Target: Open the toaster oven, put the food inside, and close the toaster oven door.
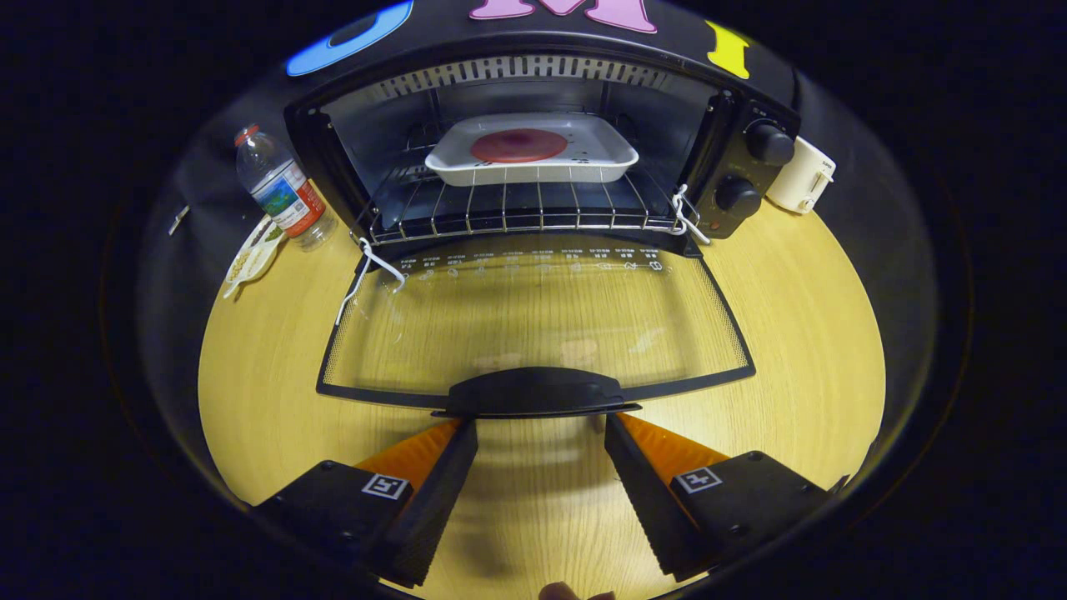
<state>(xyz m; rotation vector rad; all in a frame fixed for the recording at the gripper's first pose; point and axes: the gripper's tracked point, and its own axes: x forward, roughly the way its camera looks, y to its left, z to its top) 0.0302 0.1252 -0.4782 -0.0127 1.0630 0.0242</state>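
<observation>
One step left: shutting the door (533, 321), folded flat at 12 o'clock from the empty, spread gripper (540, 433). Food tray (532, 150) already on rack inside toaster oven (533, 142). Risks: slipping off handle (533, 392), slamming glass, shoving oven across worktop (792, 333).

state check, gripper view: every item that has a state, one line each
toaster oven door: fully open, lying flat
door handle: just ahead of the fingertips, not gripped
white tray: on the oven rack, red food in it
oven rack: inside the oven
water bottle: upright, cap on
gripper: open, holding nothing
</observation>
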